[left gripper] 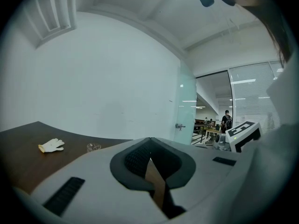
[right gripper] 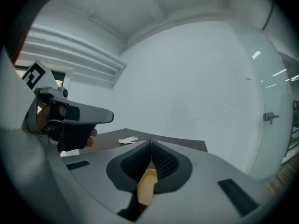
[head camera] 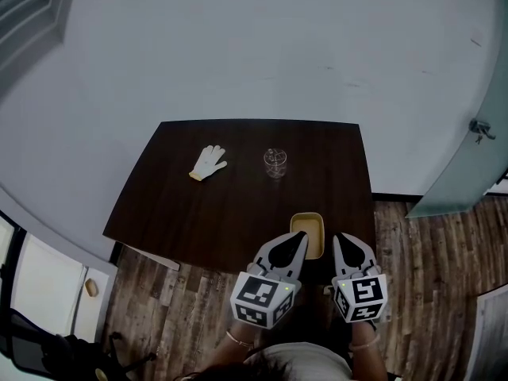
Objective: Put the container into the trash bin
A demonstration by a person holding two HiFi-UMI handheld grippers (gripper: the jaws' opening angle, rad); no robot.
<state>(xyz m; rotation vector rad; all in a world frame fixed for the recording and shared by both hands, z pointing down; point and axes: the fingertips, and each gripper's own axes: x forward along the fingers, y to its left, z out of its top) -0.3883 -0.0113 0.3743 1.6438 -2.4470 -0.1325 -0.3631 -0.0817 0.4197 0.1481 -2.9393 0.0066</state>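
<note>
My right claw [head camera: 348, 248] has its jaws pressed together with nothing held, and my left claw [head camera: 295, 248] is the same, its tips meeting and empty. The container [head camera: 308, 227], yellow and shallow, lies on the dark table [head camera: 182, 213] near the front edge at the right side, just beside the tip of the left claw and near the right one. Only the head view shows it whole. The right gripper view gives only a yellow strip of it through the slit under the closed tips, and the left gripper view shows only brown table wood through its slit. The head view alone shows the wooden floor [head camera: 198, 284] around the table. The left gripper view alone shows a glass door [left gripper: 187, 106] with an office behind it, where a person [left gripper: 226, 120] stands far away; at its right edge I also see the marker cube of the right claw. The right gripper view alone shows the left claw from the side, with a finger [right gripper: 93, 134] of my hand on it. The white glove [head camera: 208, 163] appears in all three views, while the glass jar [head camera: 275, 162] appears in the head view and the left gripper view. I count two claws, one container, one glove, one glass jar and one table.
</note>
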